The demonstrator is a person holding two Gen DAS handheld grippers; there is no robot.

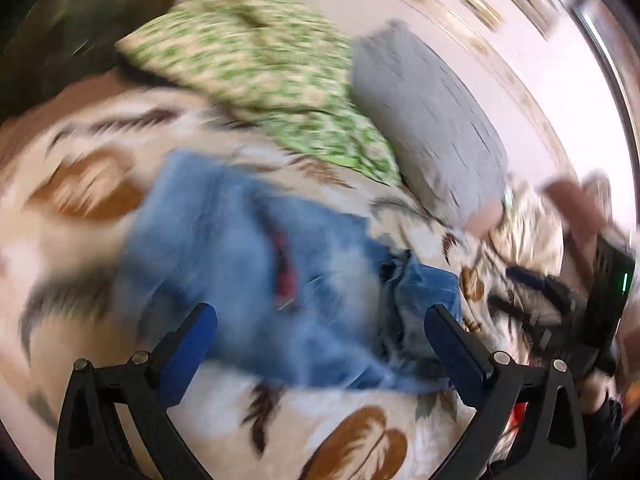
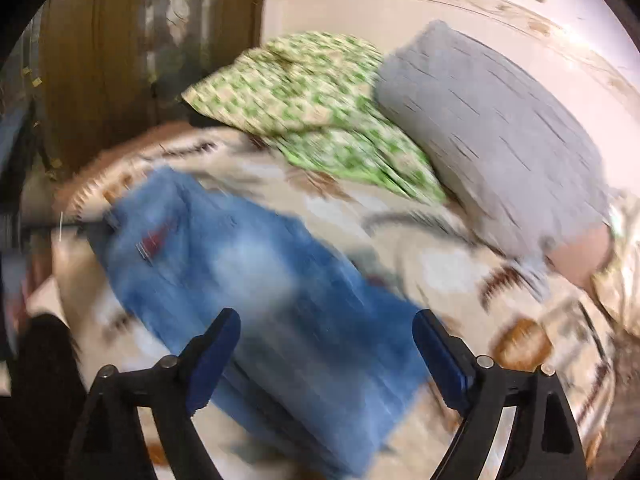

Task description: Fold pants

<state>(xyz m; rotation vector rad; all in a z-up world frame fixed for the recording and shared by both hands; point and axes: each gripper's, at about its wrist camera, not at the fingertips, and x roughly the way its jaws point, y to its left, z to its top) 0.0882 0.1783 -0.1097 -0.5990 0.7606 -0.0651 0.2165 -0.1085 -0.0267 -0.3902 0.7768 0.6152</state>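
Blue jeans (image 1: 248,272) lie on a cream blanket with brown feather prints (image 1: 360,440); the picture is motion-blurred. A red patch (image 1: 284,268) shows on the denim. My left gripper (image 1: 320,314) hovers over the jeans, jaws wide open, nothing between the blue pads. At the right edge a hand (image 1: 576,200) holds the black body of the other tool (image 1: 608,280). In the right wrist view the jeans (image 2: 256,264) stretch as a long strip from far left toward me. My right gripper (image 2: 326,318) is open above them, holding nothing.
A green-patterned pillow (image 2: 312,108) and a grey pillow (image 2: 500,132) lie at the head of the bed against a pale wall (image 2: 400,12). A brown wooden panel (image 2: 120,60) stands beyond the bed's far left corner. Crumpled patterned cloth (image 1: 528,232) sits beside the grey pillow.
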